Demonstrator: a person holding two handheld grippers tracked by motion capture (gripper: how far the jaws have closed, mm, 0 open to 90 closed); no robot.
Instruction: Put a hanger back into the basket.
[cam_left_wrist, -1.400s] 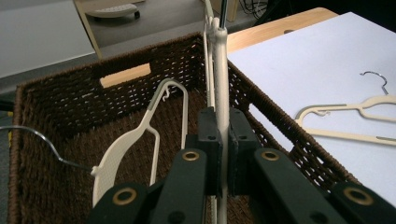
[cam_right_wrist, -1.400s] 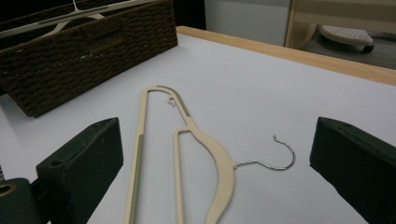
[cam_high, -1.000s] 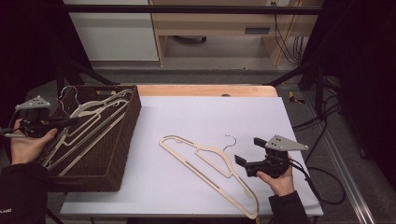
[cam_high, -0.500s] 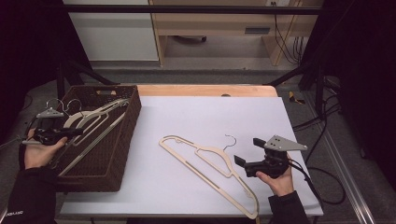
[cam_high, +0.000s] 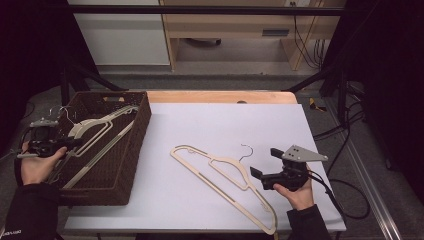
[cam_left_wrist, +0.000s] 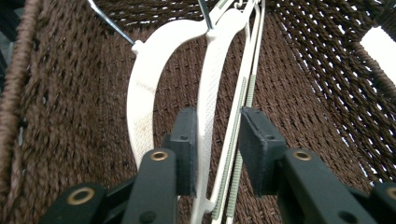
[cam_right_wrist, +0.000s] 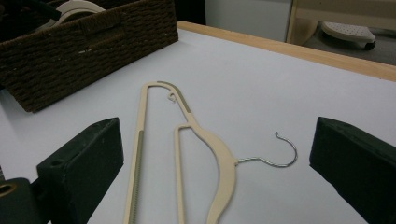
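In the left gripper view, the left gripper (cam_left_wrist: 217, 154) reaches down into the brown woven basket (cam_left_wrist: 70, 116). Its jaws have just been opening and now stand a narrow way apart, with the arm of a cream hanger (cam_left_wrist: 208, 93) and its thin ribbed bar running up between them. The hanger lies against the inner face of the jaw on the left of that view, while the other jaw stands clear of the bar, so nothing is clamped. Just beyond the jaws a second cream hanger (cam_left_wrist: 142, 79) curves away to one side, resting on the basket's woven floor, and the metal hooks of both cross at the far end.

From the high view, the left gripper (cam_high: 60, 144) sits at the near left edge of the basket (cam_high: 127, 150), held in the person's left hand (cam_high: 37, 162), with the hangers (cam_high: 92, 131) stretching away from it toward the basket's far corner.

The right gripper (cam_right_wrist: 217, 154) rests low over the white tabletop (cam_right_wrist: 280, 79) with its jaws spread wide and nothing between the pads. Directly ahead of it lies another cream hanger (cam_right_wrist: 222, 158), flat on the tabletop, its wire hook (cam_right_wrist: 280, 154) pointing toward the jaw on the right of that view. Farther off, beyond the hanger's long bar, stands the basket's side wall (cam_right_wrist: 88, 37).

In the high view the right gripper (cam_high: 262, 177) is just beside this hanger (cam_high: 225, 175), apart from it.
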